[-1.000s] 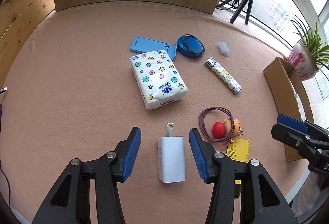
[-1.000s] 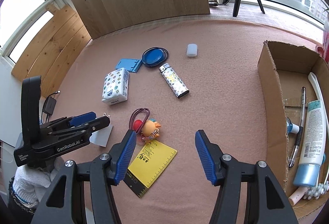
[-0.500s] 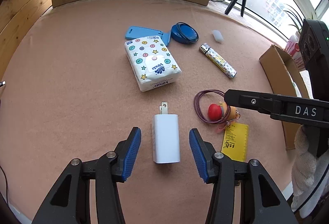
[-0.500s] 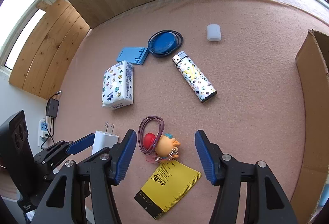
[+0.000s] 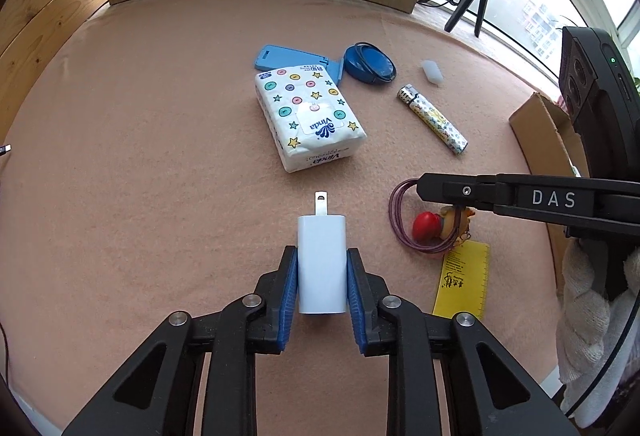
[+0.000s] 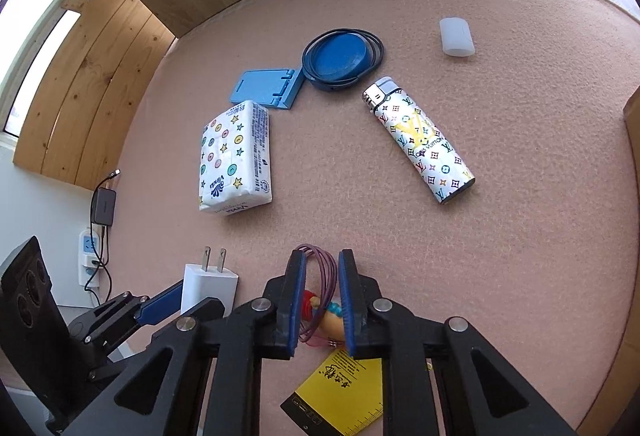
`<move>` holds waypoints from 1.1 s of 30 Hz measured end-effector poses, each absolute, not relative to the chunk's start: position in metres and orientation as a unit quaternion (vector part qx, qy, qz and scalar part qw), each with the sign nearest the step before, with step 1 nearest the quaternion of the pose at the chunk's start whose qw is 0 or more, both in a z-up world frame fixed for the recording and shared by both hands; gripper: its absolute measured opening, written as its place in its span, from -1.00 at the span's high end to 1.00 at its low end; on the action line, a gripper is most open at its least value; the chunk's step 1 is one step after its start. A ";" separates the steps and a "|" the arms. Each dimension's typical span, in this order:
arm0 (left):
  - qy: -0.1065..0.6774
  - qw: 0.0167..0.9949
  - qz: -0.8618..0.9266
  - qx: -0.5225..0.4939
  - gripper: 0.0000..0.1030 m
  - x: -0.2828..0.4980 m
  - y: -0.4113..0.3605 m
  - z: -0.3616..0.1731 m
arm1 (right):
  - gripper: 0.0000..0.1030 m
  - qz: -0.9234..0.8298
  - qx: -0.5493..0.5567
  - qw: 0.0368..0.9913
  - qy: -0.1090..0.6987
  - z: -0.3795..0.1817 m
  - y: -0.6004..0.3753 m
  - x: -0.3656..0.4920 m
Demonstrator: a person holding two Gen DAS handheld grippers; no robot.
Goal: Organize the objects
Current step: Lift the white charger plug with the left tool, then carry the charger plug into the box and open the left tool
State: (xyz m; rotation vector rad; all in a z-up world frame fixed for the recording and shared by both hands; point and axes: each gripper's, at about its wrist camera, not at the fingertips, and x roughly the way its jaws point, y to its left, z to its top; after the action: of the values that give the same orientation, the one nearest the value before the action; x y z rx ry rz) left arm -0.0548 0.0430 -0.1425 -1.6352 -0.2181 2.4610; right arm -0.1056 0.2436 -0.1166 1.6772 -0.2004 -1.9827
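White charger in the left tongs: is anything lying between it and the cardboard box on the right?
Yes. The right tongs reach across that path, shut on the duck keychain, with the yellow tag beside it. The white charger must pass over them to reach the cardboard box.

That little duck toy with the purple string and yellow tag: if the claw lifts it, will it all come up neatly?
Probably not neatly. The right claw is shut on the duck keychain, whose purple cord loops look thin and limp, so they would likely dangle. The yellow tag looks flat and light and may swing. The rounded figure might twist between the pads.
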 end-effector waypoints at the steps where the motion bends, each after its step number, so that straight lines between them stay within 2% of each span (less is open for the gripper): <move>1: -0.077 0.089 0.827 -0.550 0.52 -0.055 0.042 -0.142 | 0.87 -0.735 0.619 0.266 -0.075 -0.116 0.243 -0.106; 4: -0.085 0.087 0.827 -0.549 0.52 -0.055 0.039 -0.142 | 0.93 -0.741 0.611 0.270 -0.078 -0.113 0.245 -0.105; 18: -0.108 0.106 0.840 -0.521 0.52 -0.056 0.047 -0.110 | 0.93 -0.774 0.563 0.278 -0.088 -0.073 0.265 -0.091; 33: -0.081 0.180 0.847 -0.493 0.52 -0.074 0.129 -0.072 | 0.93 -0.828 0.502 0.224 -0.111 -0.025 0.356 -0.068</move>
State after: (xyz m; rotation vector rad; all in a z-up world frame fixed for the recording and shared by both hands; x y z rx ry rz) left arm -0.0741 0.1288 -0.0720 -1.3944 -0.2291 2.3940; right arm -0.0678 0.3560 -0.0251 1.3843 -0.3051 -2.2852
